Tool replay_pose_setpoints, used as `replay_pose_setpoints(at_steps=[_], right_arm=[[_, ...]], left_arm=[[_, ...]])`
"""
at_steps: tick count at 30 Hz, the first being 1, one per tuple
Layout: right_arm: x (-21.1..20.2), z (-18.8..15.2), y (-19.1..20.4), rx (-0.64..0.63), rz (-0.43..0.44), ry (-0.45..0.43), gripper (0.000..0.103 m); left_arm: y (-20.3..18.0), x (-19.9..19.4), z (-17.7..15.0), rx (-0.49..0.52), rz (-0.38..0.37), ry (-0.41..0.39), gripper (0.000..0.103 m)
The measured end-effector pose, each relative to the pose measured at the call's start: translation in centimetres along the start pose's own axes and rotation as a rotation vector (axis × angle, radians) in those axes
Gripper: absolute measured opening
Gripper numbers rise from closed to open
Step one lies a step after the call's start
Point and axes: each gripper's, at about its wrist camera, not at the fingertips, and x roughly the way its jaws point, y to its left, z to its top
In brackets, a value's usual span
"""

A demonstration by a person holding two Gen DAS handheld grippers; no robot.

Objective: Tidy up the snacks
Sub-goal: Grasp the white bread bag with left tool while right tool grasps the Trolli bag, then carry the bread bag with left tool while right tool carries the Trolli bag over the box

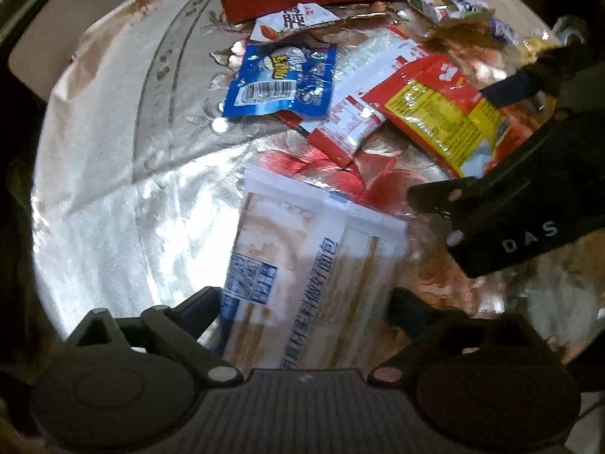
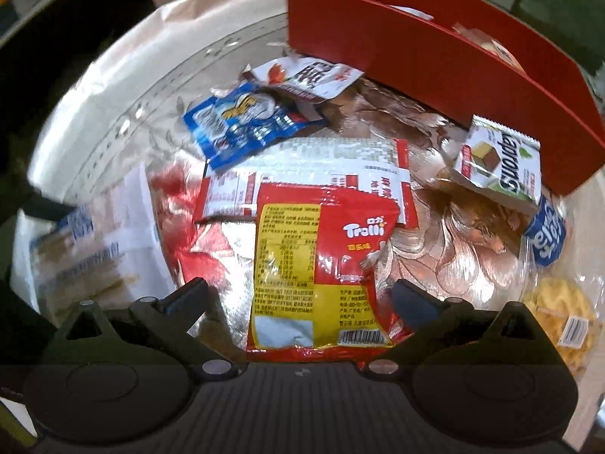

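One bench (image 2: 113, 87), covered by a shiny embroidered cloth, carries all items. One red box (image 2: 416, 56) stands at its far edge, with some packets inside, not countable.

Loose snack packets on the cloth, eight visible:
- One pale bread packet (image 1: 302, 265), lying flat between the jaws of the left hand-held gripper (image 1: 302, 306), whose fingers stand wide and do not press it.
- One red-and-white packet (image 2: 321, 166), partly under the next.
- One red-and-yellow Trolli packet (image 2: 321, 265), lying flat between the wide-spread jaws of the right hand-held gripper (image 2: 298, 295), not clamped.
- One clear bag of yellow snacks (image 2: 559, 314), at the right edge.
- One blue packet (image 2: 242, 125).
- One white wafer packet (image 2: 499, 162), against the red box.
- One white-and-red packet (image 2: 310, 75), near the box corner.
- One small blue-and-white packet (image 2: 546, 234).

In the left wrist view the right hand-held gripper appears above the Trolli packet.
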Motion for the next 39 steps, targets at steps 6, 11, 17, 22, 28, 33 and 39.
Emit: replay_pose_setpoints(at_steps=[6, 11, 17, 22, 28, 33, 39], right_arm=[[-0.2, 0.3, -0.2, -0.002, -0.029, 0.005, 0.099], [-1.6, 0.2, -1.4, 0.056, -0.043, -0.019, 0.065], [-2.8, -1.5, -2.7, 0.111, -0.054, -0.017, 0.062], [-5.2, -2.8, -3.8, 0.187, -0.045, -0.069, 0.062], [-7.3, -3.2, -5.2, 0.26, -0.029, -0.137, 0.062], [-8.2, -2.7, -6.0, 0.291, -0.022, -0.179, 0.062], [-8.9, -2.0, -6.8, 0.31, -0.007, -0.218, 0.062]], left_arm=[[0.4, 0.0, -0.1, -0.035, -0.017, 0.01, 0.098], [0.2, -0.6, 0.3, -0.032, -0.013, -0.003, 0.079], [0.3, -1.6, 0.0, -0.075, -0.022, -0.024, 0.072], [0.9, -3.1, 0.5, -0.129, -0.082, -0.054, 0.071], [1.5, -4.8, 1.8, -0.181, -0.15, -0.126, 0.07], [1.9, -5.5, 3.2, -0.231, -0.183, -0.161, 0.07], [2.6, -5.6, 4.7, -0.287, -0.206, -0.177, 0.07]])
